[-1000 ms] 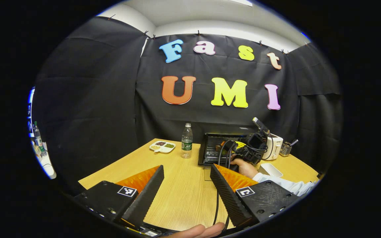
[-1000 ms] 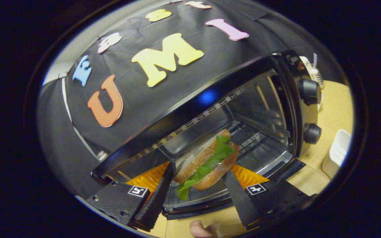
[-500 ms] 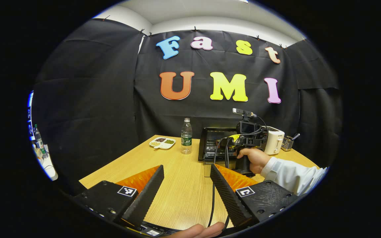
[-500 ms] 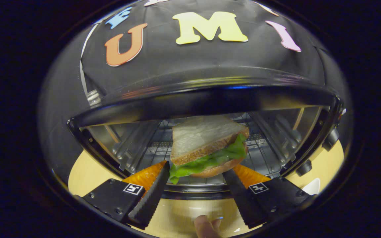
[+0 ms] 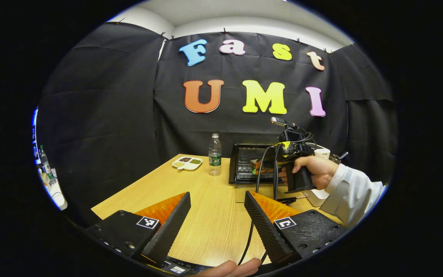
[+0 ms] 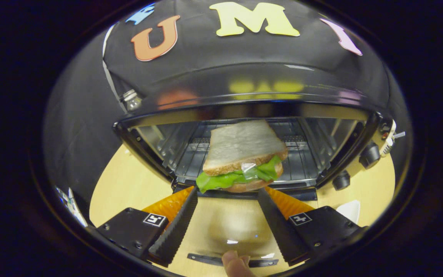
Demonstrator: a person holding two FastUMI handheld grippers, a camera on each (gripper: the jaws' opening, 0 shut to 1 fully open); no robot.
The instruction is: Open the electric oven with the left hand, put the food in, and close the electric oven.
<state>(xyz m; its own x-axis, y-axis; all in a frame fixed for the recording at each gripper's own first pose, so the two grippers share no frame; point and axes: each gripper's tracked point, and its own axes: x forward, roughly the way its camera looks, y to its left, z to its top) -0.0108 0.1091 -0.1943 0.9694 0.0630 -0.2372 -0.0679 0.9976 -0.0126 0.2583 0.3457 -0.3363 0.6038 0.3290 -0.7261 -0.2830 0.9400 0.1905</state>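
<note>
STATUS. The electric oven [image 6: 244, 115] stands on the wooden table [image 5: 206, 215] w/ its glass door [image 6: 229, 231] dropped flat toward the operator. The sandwich [image 6: 242, 157] sits at the front edge of the oven rack [image 6: 302, 165], just inside the mouth of the cavity, w/ lettuce hanging over the lip.

RIGHT GRIPPER [image 6: 225, 206]. Jaws spread wide, one finger each side of the sandwich's near face. Whether either finger touches the bread cannot be told from the right gripper view; no firm pinch is evident. In the left gripper view it appears farther off, held in a hand [image 5: 315, 169] in front of the oven.

LEFT GRIPPER [image 5: 215, 219]. Jaws wide apart, nothing between them, poised over bare table well short of the oven.

HANDLING, SANDWICH. Judged light and soft: sliced bread compresses easily, layers can slide on the lettuce. Take hold across the two bread faces, mid-body, w/ light pressure; do not grip by the lettuce. Probably needs a push deeper so the door clears it.

HANDLING, DOOR. Rigid, hinged at bottom, glass approx. slippery. Lift by the handle bar [image 6: 229, 261] at its near edge, left gripper.

OTHER ITEMS. Water bottle [image 5: 215, 154] and divided snack dish [image 5: 187, 162] left of the oven; not involved.
</note>
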